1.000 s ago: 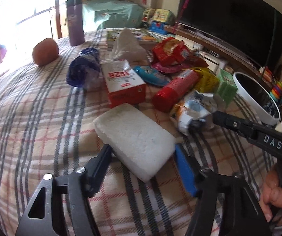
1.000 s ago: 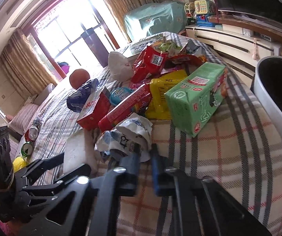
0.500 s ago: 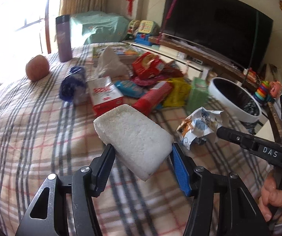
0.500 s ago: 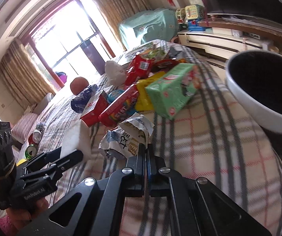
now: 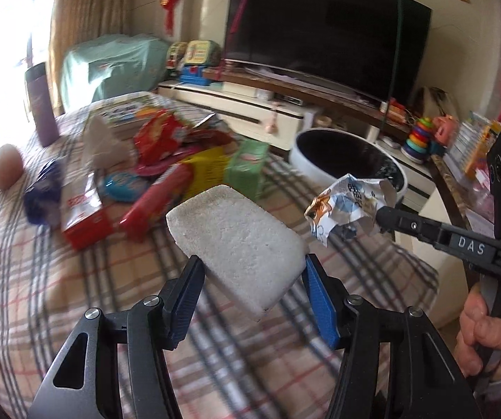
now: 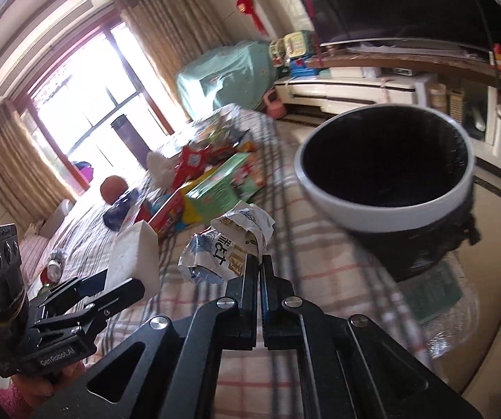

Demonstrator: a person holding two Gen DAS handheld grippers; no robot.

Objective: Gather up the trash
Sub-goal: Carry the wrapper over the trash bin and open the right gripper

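Note:
My left gripper [image 5: 252, 279] is shut on a white foam block [image 5: 233, 241], held clear above the plaid tablecloth [image 5: 41, 279]; the same block [image 6: 133, 262] shows in the right wrist view. My right gripper [image 6: 258, 262] is shut on a crumpled white and blue wrapper [image 6: 229, 248], lifted off the table. From the left wrist view that wrapper [image 5: 346, 207] hangs just in front of the white-rimmed black bin [image 5: 351, 160]. The bin [image 6: 386, 206] stands close ahead and to the right of the right gripper.
A pile of packets lies on the table: red carton [image 5: 82, 213], red tube [image 5: 156, 202], yellow bag [image 5: 205, 171], green box [image 5: 247, 167], tissue [image 5: 100, 143]. An orange fruit [image 5: 4, 166] and purple flask [image 5: 41, 104] stand at the left. A television cabinet [image 5: 250, 111] runs behind.
Both grippers rose off the table and swung right toward the bin. The foam block and the crumpled wrapper came up with them; the right jaws closed fully on the wrapper.

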